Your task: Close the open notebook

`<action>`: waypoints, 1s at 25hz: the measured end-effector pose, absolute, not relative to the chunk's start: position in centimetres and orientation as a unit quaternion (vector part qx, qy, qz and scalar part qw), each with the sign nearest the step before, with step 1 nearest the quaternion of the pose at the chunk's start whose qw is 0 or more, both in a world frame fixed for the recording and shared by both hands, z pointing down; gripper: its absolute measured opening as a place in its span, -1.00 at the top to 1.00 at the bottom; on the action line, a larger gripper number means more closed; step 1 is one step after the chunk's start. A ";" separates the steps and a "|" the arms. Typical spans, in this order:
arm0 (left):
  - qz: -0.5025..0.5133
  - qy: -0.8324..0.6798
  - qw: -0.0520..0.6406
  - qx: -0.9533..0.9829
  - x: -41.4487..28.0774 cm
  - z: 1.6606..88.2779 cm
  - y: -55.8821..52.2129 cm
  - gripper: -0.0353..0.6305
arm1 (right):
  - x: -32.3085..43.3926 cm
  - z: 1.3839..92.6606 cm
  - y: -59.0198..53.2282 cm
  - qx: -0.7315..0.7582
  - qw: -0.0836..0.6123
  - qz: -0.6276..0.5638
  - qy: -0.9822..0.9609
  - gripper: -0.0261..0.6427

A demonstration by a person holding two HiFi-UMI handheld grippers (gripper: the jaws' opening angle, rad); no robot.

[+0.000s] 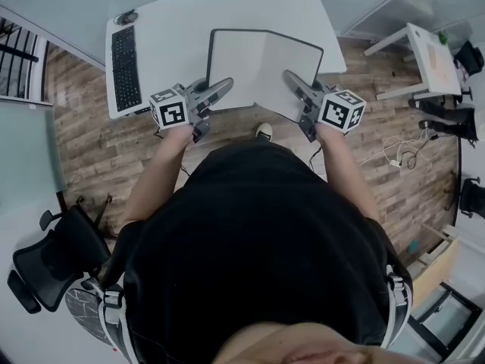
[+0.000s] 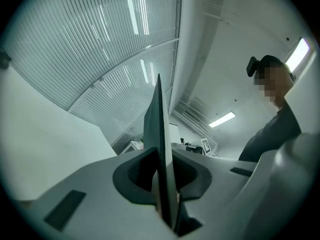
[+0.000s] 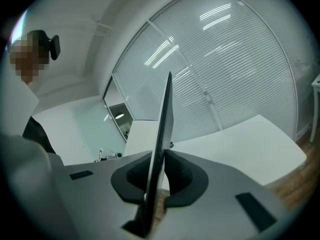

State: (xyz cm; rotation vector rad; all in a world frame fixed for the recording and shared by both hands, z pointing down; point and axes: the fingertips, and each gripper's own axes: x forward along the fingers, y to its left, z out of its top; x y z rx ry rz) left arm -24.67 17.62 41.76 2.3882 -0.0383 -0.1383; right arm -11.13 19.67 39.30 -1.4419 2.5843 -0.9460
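Observation:
The notebook [image 1: 261, 70] is open with blank white pages and a dark cover, held up over the near edge of the white desk [image 1: 174, 29]. My left gripper [image 1: 225, 88] is shut on its left cover near the lower corner. My right gripper [image 1: 292, 78] is shut on the right cover. In the left gripper view the dark cover [image 2: 160, 129] stands edge-on, pinched between the jaws of the left gripper [image 2: 162, 181]. The right gripper view shows the same: the cover [image 3: 164, 129] rises thin and upright out of the right gripper [image 3: 159, 179].
A black keyboard [image 1: 125, 67] lies on the desk's left side, with a small dark item [image 1: 125, 16] behind it. A black office chair [image 1: 53, 256] stands at the lower left. A second white table [image 1: 428, 55] and floor cables [image 1: 398, 154] are to the right.

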 end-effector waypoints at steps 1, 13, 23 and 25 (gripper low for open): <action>-0.054 -0.015 0.366 0.929 -24.7 41.9 17.8 0.72 | -11.1 39.5 19.8 -0.464 0.017 -0.307 0.831 0.73; -0.057 -0.029 0.361 0.931 -24.6 42.1 17.3 0.72 | -11.1 39.9 18.9 -0.449 0.022 -0.301 0.841 0.73; -0.047 -0.048 0.348 0.935 -24.7 41.7 16.9 0.72 | -11.3 39.8 18.1 -0.433 0.035 -0.291 0.853 0.73; -0.045 -0.052 0.347 0.935 -24.9 41.7 17.1 0.72 | -11.5 39.9 18.1 -0.429 0.036 -0.291 0.854 0.73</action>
